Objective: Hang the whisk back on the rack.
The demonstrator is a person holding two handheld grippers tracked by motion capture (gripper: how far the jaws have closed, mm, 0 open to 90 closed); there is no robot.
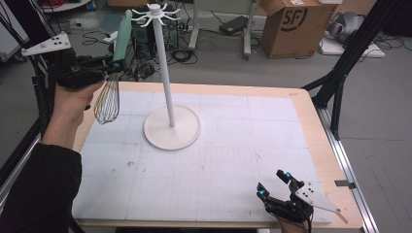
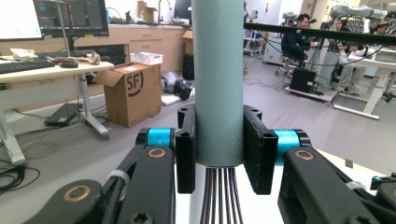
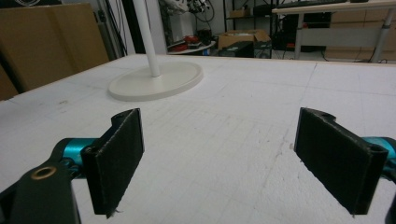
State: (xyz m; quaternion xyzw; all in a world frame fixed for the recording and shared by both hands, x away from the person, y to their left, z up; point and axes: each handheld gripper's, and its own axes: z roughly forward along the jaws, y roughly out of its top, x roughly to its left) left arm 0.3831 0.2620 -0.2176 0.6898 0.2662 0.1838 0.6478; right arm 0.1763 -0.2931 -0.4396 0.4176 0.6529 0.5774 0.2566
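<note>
At upper left, the left gripper clamps a teal-handled wire whisk, lifted but not yet hung on the white hook-topped stand; the right gripper rests wide open, lower right.

We are seeing even, soft indoor light from above, with only a faint shadow at the stand base mid-frame. The white mat is reading bright without glare. All three pictures are looking soft and blocky. Near jaws are blurring along the bottom of both gripper views.
</note>
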